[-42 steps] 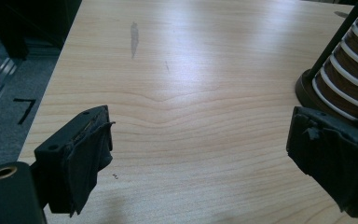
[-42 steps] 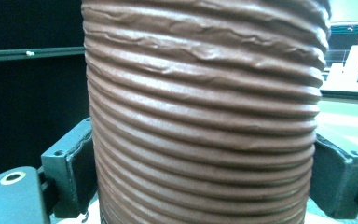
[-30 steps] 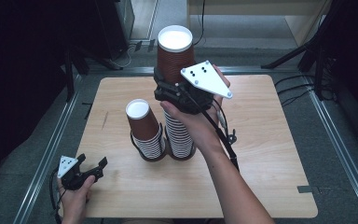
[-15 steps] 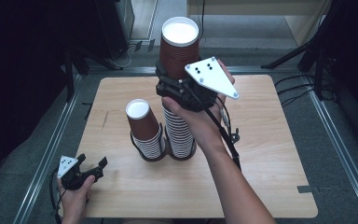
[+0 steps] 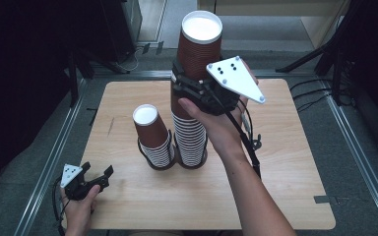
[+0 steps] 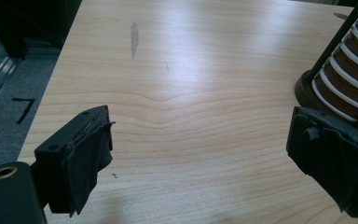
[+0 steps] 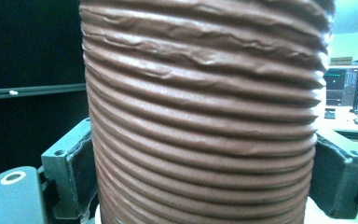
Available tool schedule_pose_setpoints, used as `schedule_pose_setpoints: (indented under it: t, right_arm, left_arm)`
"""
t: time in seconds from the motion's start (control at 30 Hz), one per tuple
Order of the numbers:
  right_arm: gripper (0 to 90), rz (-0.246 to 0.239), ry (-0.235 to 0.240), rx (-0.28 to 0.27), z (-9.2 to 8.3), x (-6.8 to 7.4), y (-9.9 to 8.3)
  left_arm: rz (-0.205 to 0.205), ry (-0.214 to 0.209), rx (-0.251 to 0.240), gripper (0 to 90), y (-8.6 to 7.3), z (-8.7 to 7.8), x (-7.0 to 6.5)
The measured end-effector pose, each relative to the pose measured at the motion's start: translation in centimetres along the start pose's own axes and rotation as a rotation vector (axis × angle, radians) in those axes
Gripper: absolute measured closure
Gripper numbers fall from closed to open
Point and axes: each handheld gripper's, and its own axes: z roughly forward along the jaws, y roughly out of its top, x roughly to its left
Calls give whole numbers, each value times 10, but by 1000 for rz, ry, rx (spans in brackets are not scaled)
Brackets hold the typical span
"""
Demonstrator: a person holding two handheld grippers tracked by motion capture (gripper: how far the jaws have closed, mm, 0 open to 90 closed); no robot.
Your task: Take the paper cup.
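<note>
A tall stack of brown paper cups [image 5: 198,54] rises from the middle of the wooden table [image 5: 285,162], its lower part showing white rims [image 5: 191,142]. My right gripper [image 5: 192,91] is shut on the stack's ribbed upper part [image 7: 205,116], one pad on each side of it [image 7: 207,175]. The gripper hides where the held part meets the cups below. A shorter stack [image 5: 152,135] stands just left of it; its striped base [image 6: 340,79] shows in the left gripper view. My left gripper [image 5: 98,170] rests open at the table's front left corner, nothing between its pads [image 6: 209,158].
Both stacks sit in dark ring bases [image 5: 177,164]. Metal rails [image 5: 54,162] border the table on both sides, with dark floor beyond. A cable [image 5: 248,147] trails from the right gripper along the forearm. Bare wood lies at the front and the right.
The right gripper has carried the upper part of the tall stack a little up and to the right, so its top rim stands higher. The left gripper has kept still.
</note>
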Motion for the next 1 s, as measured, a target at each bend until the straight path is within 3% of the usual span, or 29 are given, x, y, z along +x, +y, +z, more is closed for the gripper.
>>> schedule_pose_setpoints:
  t: [0.43, 1.0]
  right_arm:
    - [114, -5, -38, -6, -9, -16, 3]
    - [114, -6, -95, 15, -22, -43, -7]
  left_arm:
    - [0, 0, -1, 70, 0, 0, 0]
    - [4, 2, 1, 70, 0, 0, -1]
